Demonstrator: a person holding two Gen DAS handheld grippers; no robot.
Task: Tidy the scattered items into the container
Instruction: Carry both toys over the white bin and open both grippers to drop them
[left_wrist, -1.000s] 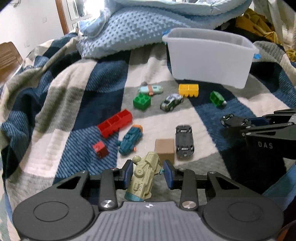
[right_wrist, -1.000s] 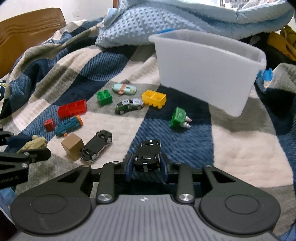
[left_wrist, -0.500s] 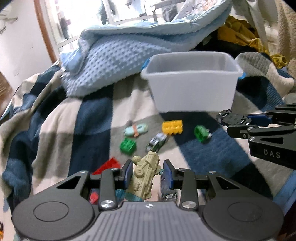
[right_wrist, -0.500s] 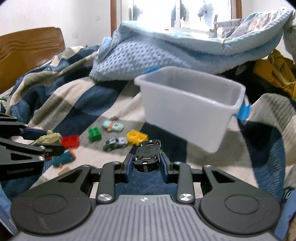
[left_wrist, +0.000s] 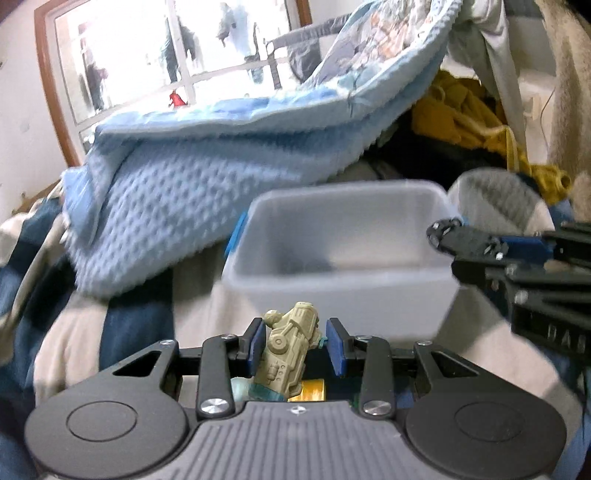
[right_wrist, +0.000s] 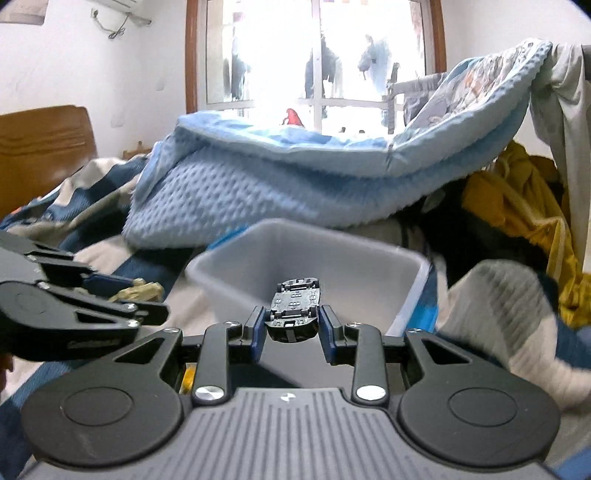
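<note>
My left gripper (left_wrist: 295, 345) is shut on a tan toy vehicle (left_wrist: 290, 349) and holds it in the air just before the near wall of the white plastic container (left_wrist: 343, 291). My right gripper (right_wrist: 293, 328) is shut on a black toy car (right_wrist: 294, 308), belly up, held over the container's near rim (right_wrist: 229, 291). The right gripper (left_wrist: 491, 247) shows at the right of the left wrist view, over the container's right end. The left gripper (right_wrist: 92, 310) with the tan toy (right_wrist: 138, 290) shows at the left of the right wrist view. The container looks empty.
A light blue dotted blanket (left_wrist: 177, 192) is heaped behind and left of the container. Yellow clothing (right_wrist: 524, 206) lies at the back right. A yellow brick (left_wrist: 308, 389) peeks under the left gripper. The checked quilt (right_wrist: 498, 325) covers the bed. A wooden headboard (right_wrist: 40, 147) stands at left.
Both grippers have risen and moved forward toward the container with their toys. The scattered toys on the quilt have dropped out of view. The container now fills the middle of both views.
</note>
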